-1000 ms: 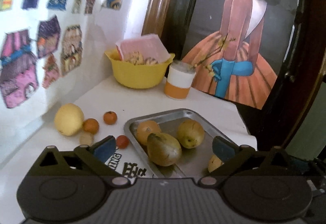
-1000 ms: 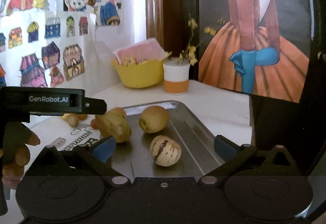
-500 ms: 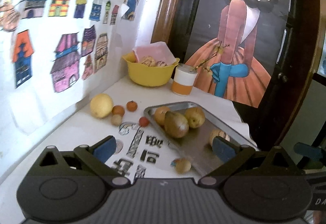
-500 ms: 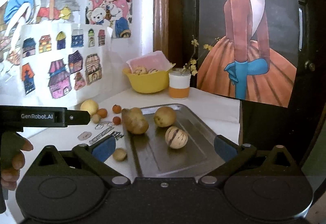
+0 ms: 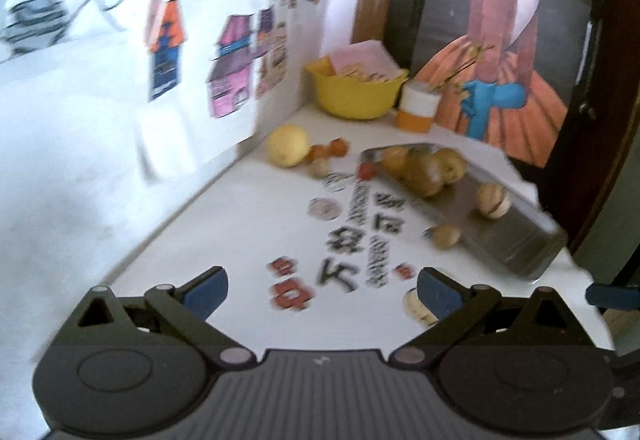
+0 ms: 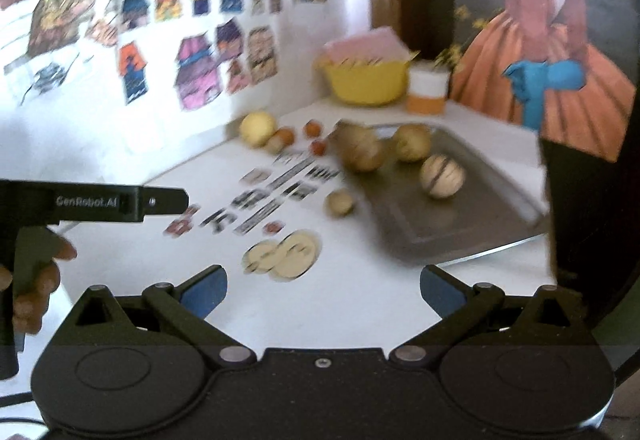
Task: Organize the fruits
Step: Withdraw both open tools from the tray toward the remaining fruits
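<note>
Worktop (image 5: 248,224): white, lying in a corner; printed lettering and round stickers are showing on its surface, too blurred to read.
Walls: paper cut-outs of houses (image 6: 192,75) are hanging on the white wall; a poster of a figure in an orange dress (image 5: 504,79) is standing at the back.
Left claw (image 5: 322,290): jaws are standing wide apart, gripping nothing, hovering above the worktop near its front edge.
Right claw (image 6: 323,290): jaws are likewise spread wide and empty, hanging over the front of the worktop.
Hand (image 6: 30,280): one, at the left edge of the right view, wrapping the handle of the other gripper; partly cut off.
Tray (image 6: 460,224): one, metal, sitting on the right side of the worktop.
Fruit in tray: three are showing clearly in the right view, a brown pear (image 6: 360,149), a yellowish pear (image 6: 412,143) and a striped melon (image 6: 442,175); the left view is hinting at a fourth behind the pears, hard to make out.
Fruit on worktop: one large yellow fruit (image 5: 288,145) by the wall, about four small orange and brown ones just beside it, and one small brown fruit (image 6: 340,203) just beside the tray's near-left edge.
Bowl (image 5: 356,95): one, yellow, in the far corner, holding a pink pack; contents are blurred.
Cup (image 5: 418,109): one, white and orange, just beside the bowl.
</note>
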